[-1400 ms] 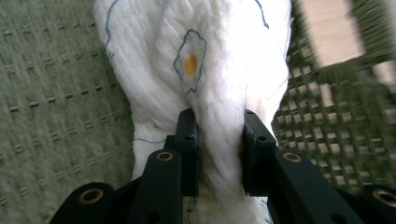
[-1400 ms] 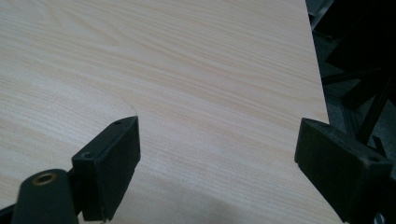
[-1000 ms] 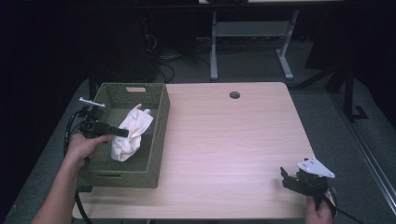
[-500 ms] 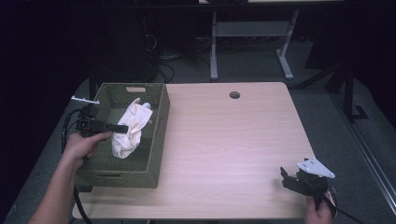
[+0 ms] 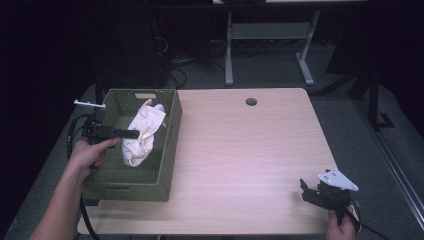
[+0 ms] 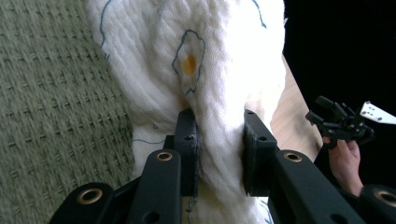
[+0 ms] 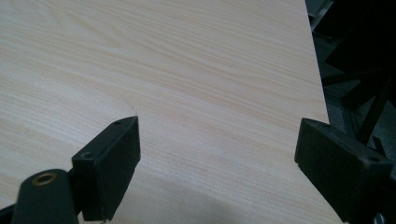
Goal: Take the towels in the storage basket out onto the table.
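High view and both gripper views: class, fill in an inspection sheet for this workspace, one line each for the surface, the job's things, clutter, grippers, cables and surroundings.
Surface: light wooden table, bare top with a round cable hole near the far edge.
Job's things: white cloth with blue outlines and an orange spot, lifted inside the green woven basket at the table's left side.
Clutter: nothing seen.
Grippers: left gripper shut on a fold of the cloth; right gripper open, over bare table at the near right corner.
Cables: black cable trails from the left gripper.
Surroundings: dark room, grey floor, a metal frame behind the table.
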{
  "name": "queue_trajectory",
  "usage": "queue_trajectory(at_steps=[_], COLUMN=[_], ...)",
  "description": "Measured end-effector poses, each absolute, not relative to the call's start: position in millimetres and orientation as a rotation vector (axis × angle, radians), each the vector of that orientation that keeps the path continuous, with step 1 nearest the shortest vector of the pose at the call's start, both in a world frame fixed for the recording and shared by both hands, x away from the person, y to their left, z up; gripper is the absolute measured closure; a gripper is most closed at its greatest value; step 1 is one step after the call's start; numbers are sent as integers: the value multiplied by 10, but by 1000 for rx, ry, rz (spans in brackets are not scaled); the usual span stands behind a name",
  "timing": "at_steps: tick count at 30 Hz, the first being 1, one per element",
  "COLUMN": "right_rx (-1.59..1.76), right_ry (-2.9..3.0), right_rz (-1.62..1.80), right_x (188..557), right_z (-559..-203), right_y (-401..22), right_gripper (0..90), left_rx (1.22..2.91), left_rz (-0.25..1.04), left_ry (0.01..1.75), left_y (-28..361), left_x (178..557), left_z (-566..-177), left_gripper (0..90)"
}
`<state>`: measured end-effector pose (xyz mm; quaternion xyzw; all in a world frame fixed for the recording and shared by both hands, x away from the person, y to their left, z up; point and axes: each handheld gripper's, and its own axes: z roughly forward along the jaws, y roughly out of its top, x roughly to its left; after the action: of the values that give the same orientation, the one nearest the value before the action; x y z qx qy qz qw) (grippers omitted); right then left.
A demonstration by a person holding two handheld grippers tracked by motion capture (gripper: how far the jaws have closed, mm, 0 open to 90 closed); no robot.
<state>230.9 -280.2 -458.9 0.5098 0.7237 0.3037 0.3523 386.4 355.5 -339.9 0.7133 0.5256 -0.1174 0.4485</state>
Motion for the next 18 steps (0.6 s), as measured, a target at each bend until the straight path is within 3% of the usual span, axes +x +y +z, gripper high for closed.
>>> queue_trajectory(at_steps=[18], right_rx=[1316], right_ry=[1870], right_rz=[786], right_x=[2307], right_z=[-4584], right_y=[-2805], right_gripper=[139], left_rx=[1745], left_rz=[-295], left_ry=[1244], left_y=[3429], left_x=[3869], left_z=[-3210], left_gripper=[712])
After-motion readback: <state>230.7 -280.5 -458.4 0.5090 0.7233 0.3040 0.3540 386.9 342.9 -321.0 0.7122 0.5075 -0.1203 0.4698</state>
